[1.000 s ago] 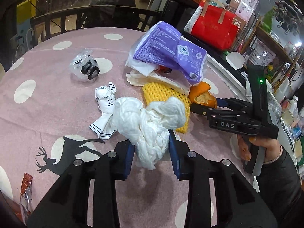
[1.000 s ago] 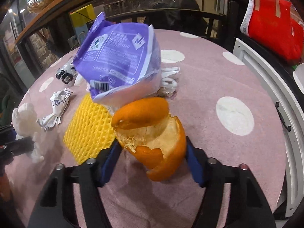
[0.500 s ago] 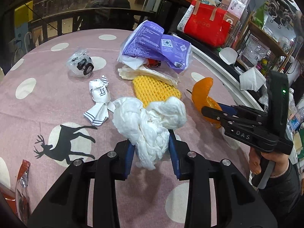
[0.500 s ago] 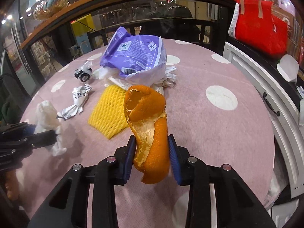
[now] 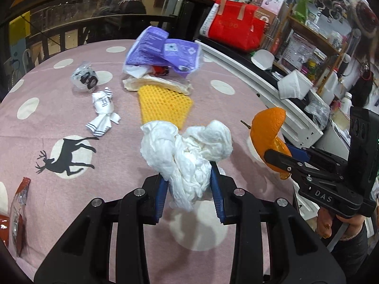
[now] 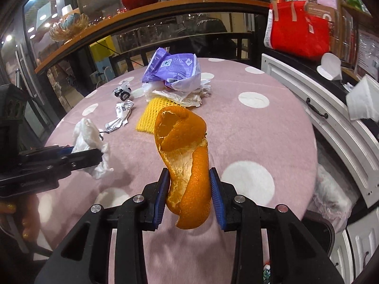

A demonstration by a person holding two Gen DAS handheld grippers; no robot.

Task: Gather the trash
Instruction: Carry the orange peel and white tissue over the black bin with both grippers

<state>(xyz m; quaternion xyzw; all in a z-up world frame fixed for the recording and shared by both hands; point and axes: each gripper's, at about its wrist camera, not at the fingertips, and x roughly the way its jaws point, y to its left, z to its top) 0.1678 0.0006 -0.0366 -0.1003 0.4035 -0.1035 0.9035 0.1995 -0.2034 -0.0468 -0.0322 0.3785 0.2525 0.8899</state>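
Note:
My left gripper (image 5: 189, 187) is shut on a crumpled white tissue (image 5: 187, 149) and holds it above the pink dotted tablecloth (image 5: 59, 127). My right gripper (image 6: 189, 191) is shut on an orange peel (image 6: 184, 156), lifted above the table; the peel also shows in the left wrist view (image 5: 268, 135). The left gripper with the tissue (image 6: 90, 137) shows at the left of the right wrist view. On the table lie a purple packet (image 5: 163, 52), a yellow foam net (image 5: 163, 104), a small white wrapper (image 5: 103, 108) and a clear crumpled wrapper (image 5: 84, 78).
A beige paper wrapper (image 5: 156, 84) lies under the purple packet. A red snack wrapper (image 5: 19, 210) lies at the table's left edge. A white cabinet (image 6: 315, 104) runs along the right side, with a red bag (image 6: 298, 33) on the counter behind.
Both grippers have risen and pulled back from the trash pile, carrying the tissue and the orange peel. The right gripper closed tighter on the peel, which now stands upright.

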